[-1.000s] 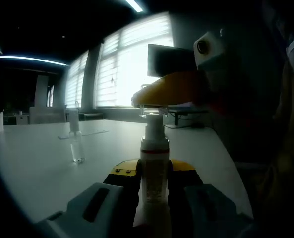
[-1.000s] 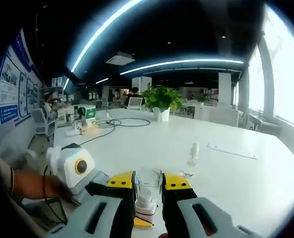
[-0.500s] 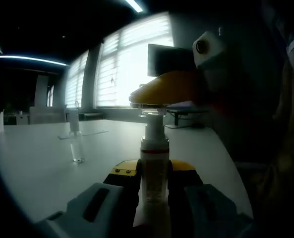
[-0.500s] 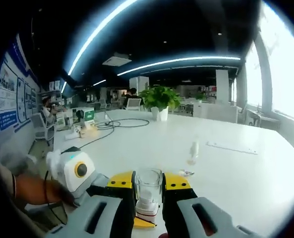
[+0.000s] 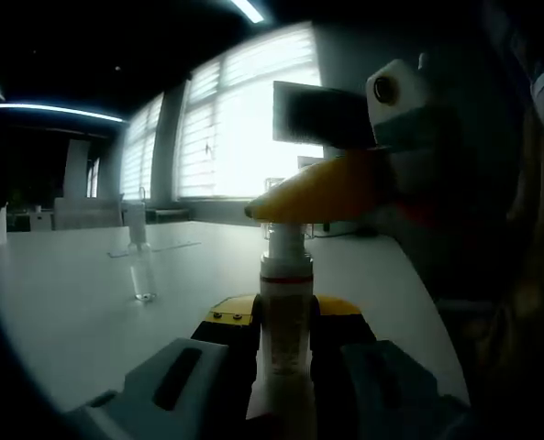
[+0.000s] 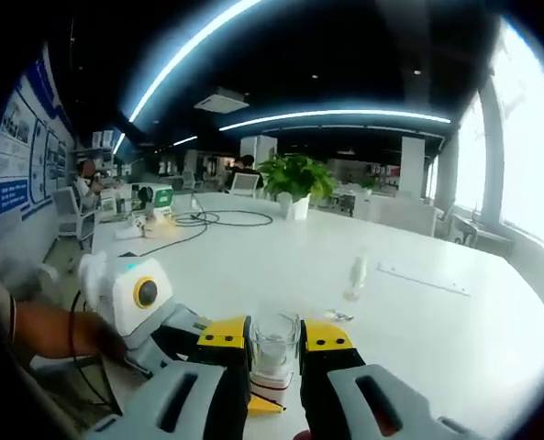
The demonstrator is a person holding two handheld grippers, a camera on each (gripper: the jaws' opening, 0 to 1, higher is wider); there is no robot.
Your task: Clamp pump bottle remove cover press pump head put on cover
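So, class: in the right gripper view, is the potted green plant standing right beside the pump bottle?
No: the potted green plant stands far across the white table.

each claw has pale grey moulded arms with a dark oblong slot, ending in yellow jaw blocks over black inner faces: the left claw (image 5: 285, 316) and the right claw (image 6: 274, 341) match. the yellow blocks carry small screws on top. seen from the left gripper view, the right claw's jaw tip reads as a yellow wedge.
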